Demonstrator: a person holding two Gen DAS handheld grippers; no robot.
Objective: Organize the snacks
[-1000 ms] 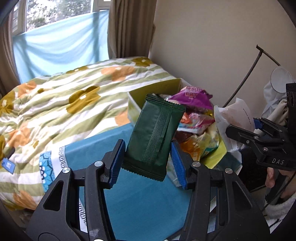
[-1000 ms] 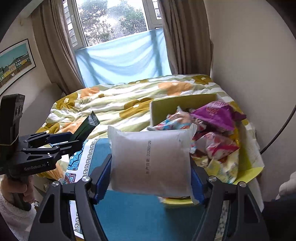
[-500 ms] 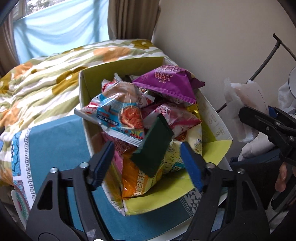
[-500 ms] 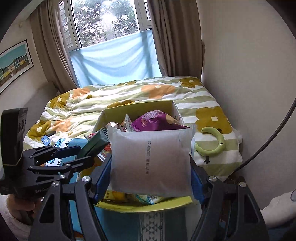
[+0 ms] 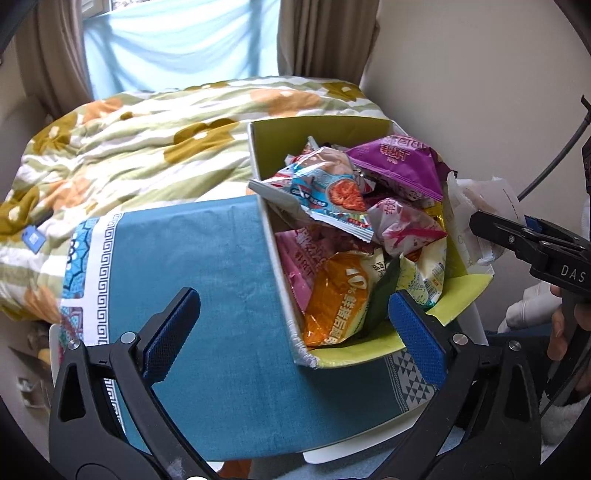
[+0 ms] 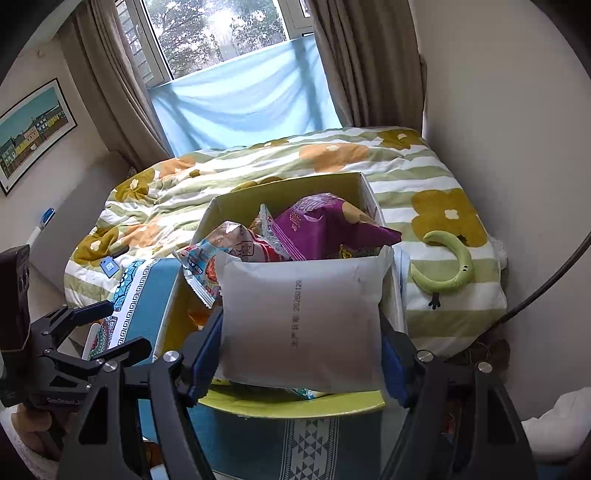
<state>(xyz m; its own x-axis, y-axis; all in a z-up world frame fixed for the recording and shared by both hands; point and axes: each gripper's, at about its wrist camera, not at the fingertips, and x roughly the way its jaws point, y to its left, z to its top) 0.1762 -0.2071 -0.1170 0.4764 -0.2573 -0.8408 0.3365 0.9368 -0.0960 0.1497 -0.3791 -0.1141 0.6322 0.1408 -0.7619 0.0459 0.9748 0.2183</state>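
Daylight from the curtained window (image 6: 221,33) falls on a bed with a floral green-and-orange quilt (image 5: 155,140), and against its near edge stands a low table under a teal cloth (image 5: 207,280). On the right part of that cloth sits an open yellow-green box (image 5: 317,136), heaped with snack packets: a purple bag (image 5: 399,166) at the far side, a blue-and-red packet (image 5: 325,192) lying over the left wall, an orange packet (image 5: 336,295) at the near corner. My left gripper (image 5: 291,328) hangs over the near left corner of the box; its jaws have just been opening and now stand wide apart with nothing between the blue pads (image 5: 417,339). The dark green packet (image 5: 384,295) lies in the box, wedged on edge between the orange packet and a pale green one, just beyond my right-hand pad; I cannot tell whether it touches that pad. My right gripper (image 6: 299,354) is clamped on a flat white packet (image 6: 299,321), held upright by its two side edges, printed date facing the camera. That packet hangs over the near rim of the box, above the folded-down yellow flap (image 6: 295,406). In the right wrist view the left gripper shows at lower left, beside the box. A green crescent-shaped toy (image 6: 447,266) lies on the quilt to the right of the box, apart from it.
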